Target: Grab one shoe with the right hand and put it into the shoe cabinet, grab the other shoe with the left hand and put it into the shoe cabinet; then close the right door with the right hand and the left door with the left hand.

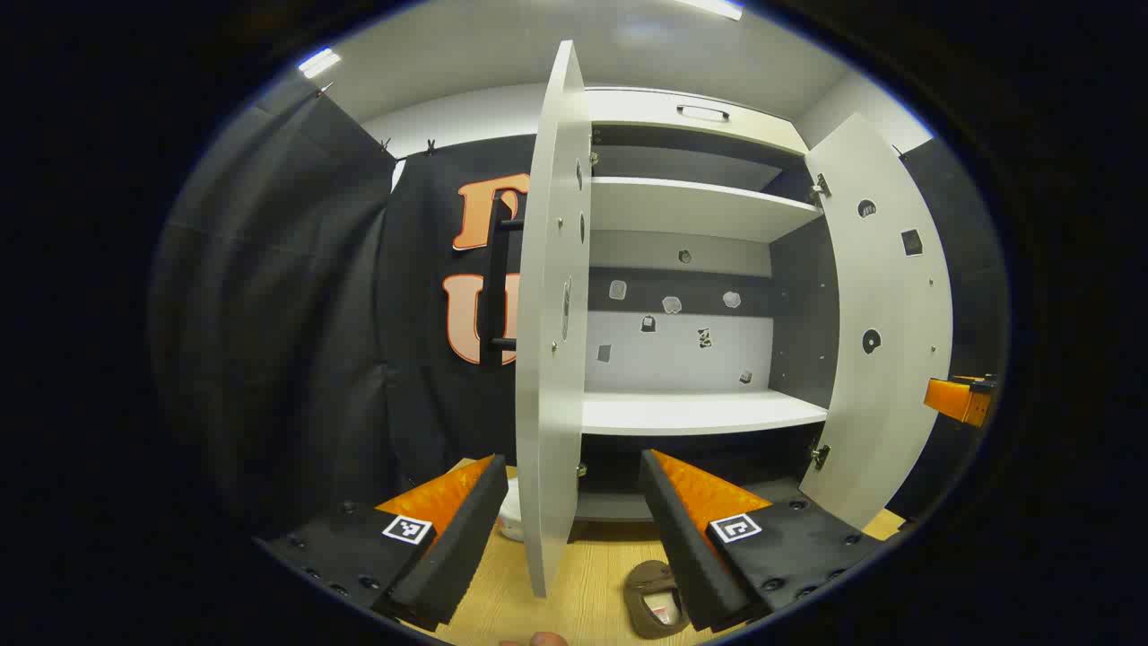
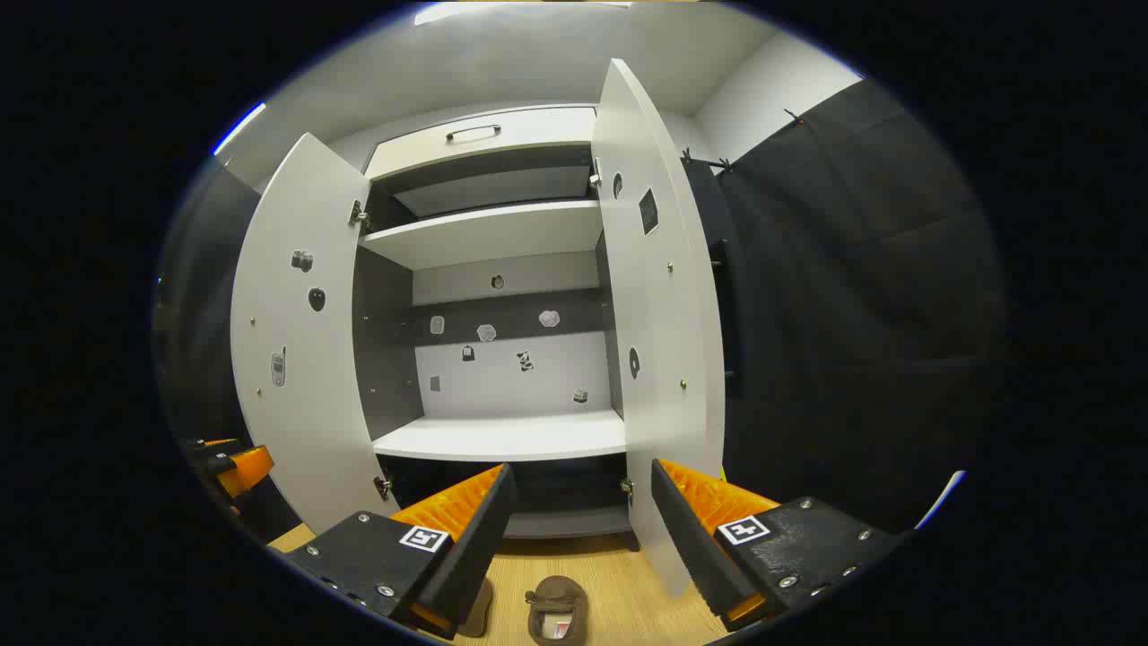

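The white shoe cabinet (image 1: 700, 413) stands in front with both doors swung open and its shelves bare. A brown shoe (image 1: 659, 610) lies on the wooden floor just below my left gripper (image 1: 572, 462), which is open with nothing between its fingers. The left door (image 1: 547, 359) shows edge-on between those fingers. In the right gripper view the same brown shoe (image 2: 556, 612) lies under my right gripper (image 2: 583, 468), also open and holding nothing. A second brown shoe (image 2: 475, 610) peeks out behind a finger. The other gripper shows far off at each side: right gripper (image 1: 964, 399), left gripper (image 2: 224, 462).
The right door (image 1: 883, 332) (image 2: 659, 341) and the left door (image 2: 300, 341) stick out toward me. A small white object (image 1: 511, 520) sits on the floor behind the left door. Black cloth walls close in on both sides. The wooden floor (image 2: 628, 601) runs up to the cabinet base.
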The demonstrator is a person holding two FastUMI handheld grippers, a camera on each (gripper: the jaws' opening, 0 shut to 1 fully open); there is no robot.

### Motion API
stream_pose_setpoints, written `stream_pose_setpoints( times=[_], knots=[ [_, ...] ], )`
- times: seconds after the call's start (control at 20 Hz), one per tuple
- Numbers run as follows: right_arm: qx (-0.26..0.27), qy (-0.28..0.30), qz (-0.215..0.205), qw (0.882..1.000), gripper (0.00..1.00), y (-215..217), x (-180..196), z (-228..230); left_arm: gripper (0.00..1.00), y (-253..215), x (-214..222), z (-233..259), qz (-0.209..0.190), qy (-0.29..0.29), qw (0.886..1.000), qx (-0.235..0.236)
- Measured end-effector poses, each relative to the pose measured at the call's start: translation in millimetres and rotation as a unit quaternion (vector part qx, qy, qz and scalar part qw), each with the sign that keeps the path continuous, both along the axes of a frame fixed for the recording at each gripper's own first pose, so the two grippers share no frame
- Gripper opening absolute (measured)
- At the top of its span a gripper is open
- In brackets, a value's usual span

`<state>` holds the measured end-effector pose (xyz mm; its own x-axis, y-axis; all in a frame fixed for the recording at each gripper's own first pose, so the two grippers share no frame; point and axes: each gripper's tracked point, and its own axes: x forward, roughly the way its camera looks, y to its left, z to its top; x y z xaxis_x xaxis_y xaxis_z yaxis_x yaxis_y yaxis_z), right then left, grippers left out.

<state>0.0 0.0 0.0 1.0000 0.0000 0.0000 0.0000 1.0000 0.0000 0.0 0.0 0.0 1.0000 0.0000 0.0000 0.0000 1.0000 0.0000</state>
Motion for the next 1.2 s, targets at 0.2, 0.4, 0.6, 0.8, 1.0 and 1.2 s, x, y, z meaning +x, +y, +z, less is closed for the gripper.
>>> stream_pose_setpoints(
  times=[0.2,0.4,0.6,0.8,1.0,1.2],
  knots=[
    [0.000,0.003,0.003,1.000,0.93,1,1,-3,0.97,-4,-3,4,0.001,-0.006,1.000,0.006],
    [-0.001,0.004,-0.001,1.000,0.93,0,1,-5,0.94,-9,-5,2,-0.006,-0.003,1.000,0.009],
    [-0.004,0.005,-0.002,1.000,0.93,0,0,-7,0.97,-10,-6,1,-0.007,-0.002,1.000,0.007],
    [-0.002,0.017,0.002,1.000,0.93,3,0,-18,0.96,-13,-6,-4,-0.009,0.004,1.000,0.007],
    [-0.004,0.030,0.007,1.000,0.93,6,-1,-30,0.96,-15,-3,-6,-0.010,0.000,1.000,0.009],
    [0.003,0.055,0.012,0.998,0.93,8,3,-55,0.96,-18,1,-18,-0.009,0.003,1.000,0.010]
  ],
)
